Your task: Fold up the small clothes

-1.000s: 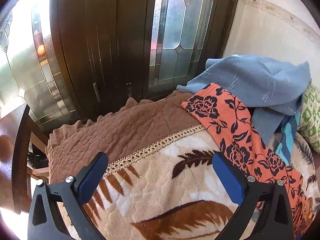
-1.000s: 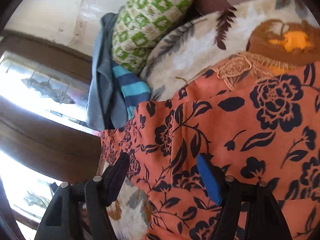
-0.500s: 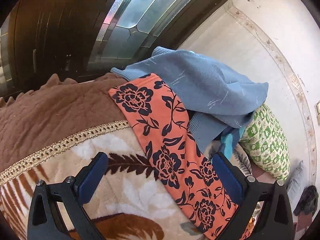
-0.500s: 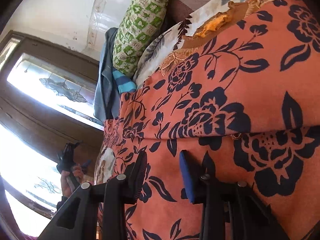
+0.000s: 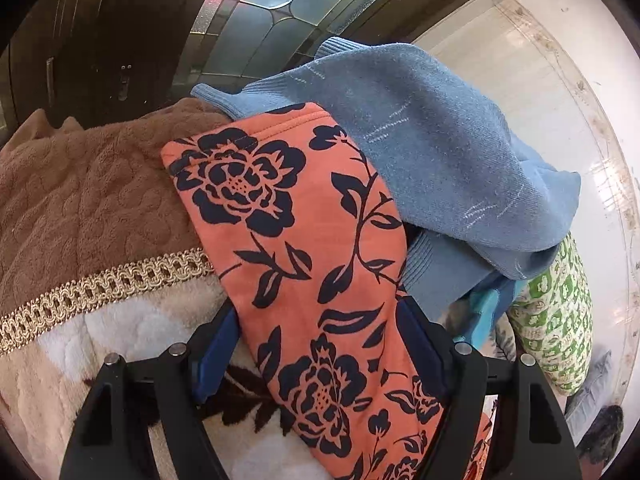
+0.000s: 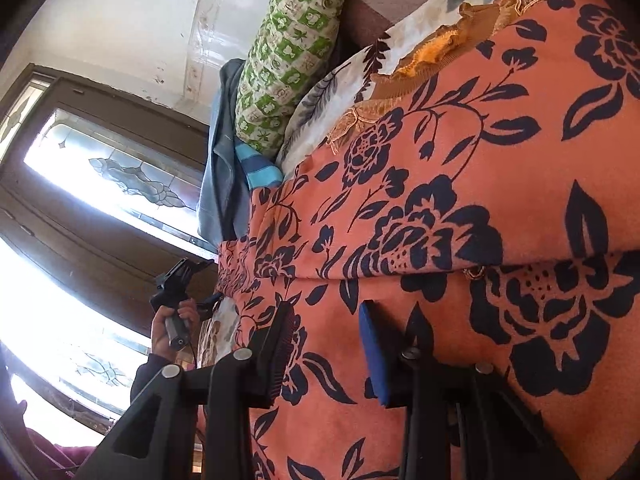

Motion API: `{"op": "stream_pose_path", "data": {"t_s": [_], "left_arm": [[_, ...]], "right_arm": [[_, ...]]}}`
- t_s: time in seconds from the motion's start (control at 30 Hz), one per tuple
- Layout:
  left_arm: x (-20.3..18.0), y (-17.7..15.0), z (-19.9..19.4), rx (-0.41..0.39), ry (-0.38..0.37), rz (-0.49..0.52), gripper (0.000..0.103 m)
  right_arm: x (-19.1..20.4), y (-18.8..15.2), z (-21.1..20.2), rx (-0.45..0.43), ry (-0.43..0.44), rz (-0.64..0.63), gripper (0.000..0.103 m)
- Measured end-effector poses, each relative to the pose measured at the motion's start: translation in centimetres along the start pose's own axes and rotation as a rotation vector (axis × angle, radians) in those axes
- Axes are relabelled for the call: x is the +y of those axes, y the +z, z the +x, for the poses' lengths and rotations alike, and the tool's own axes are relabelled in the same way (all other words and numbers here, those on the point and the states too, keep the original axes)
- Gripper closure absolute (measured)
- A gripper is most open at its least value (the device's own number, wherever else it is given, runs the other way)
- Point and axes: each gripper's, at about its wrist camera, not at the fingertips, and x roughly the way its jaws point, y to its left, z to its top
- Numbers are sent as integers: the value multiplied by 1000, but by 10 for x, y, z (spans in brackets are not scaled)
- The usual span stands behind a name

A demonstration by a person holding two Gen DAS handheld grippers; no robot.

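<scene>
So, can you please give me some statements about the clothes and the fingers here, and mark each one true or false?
1. The orange floral garment lies between the left gripper fingers. True.
2. The blue sweater lies under the floral garment. False: it overlaps the garment's edge from above.
3. The green patterned pillow lies beside the sweater. True.
4. The right gripper holds the sweater. False: floral fabric is between its fingers.

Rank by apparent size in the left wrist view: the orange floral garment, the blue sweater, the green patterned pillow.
1. Orange floral garment and blue sweater: they cover similar areas; the garment lies nearer the camera and runs out of frame, so I won't rank them.
2. Green patterned pillow: clearly smallest, partly hidden at the distorted edge.
</scene>
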Motion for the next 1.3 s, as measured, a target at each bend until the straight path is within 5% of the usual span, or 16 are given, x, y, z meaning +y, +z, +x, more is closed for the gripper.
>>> {"op": "stream_pose_path", "data": {"t_s": [0.07,0.13,0.2,0.23,0.4,0.57,0.67,0.8,1.07,1.13,1.17,1.2,1.3], "left_arm": [[1,2,1,-23,-2,-7,25],[-2,2,3,-57,3,21,38],[-1,4,10,-48,1,39,89],[1,3,13,-37,-5,33,97],[-28,-12,-11,-118,12,124,98],[-105,-49,-72,-186,-39,359,98],[-158,-94,-116,-242,-91,538,98],[-219,-199,-147,-261,-144,807,98],[-344,-453,-103,34,-273,1245,96],[-355,-519,-86,128,-246,1398,85],[-355,-545,-76,190,-219,1469,70],[-352,-563,-73,222,-188,1519,63],[-340,-563,-84,214,-187,1535,59]], "right_arm": [[-1,0,0,-1,8,2,66],[-1,0,0,-2,14,3,66],[-2,0,-1,-3,19,4,66],[-2,0,-1,-3,22,4,66],[-2,0,-2,-6,26,5,66],[1,2,-3,10,21,29,66],[13,9,-13,56,0,14,66],[35,30,-83,-84,2,-30,64],[25,66,-266,-531,-68,24,64],[8,70,-296,-591,-32,86,62],[-1,73,-306,-608,-15,115,47],[-9,75,-313,-620,-11,144,34],[-23,86,-318,-598,-32,174,32]]}}
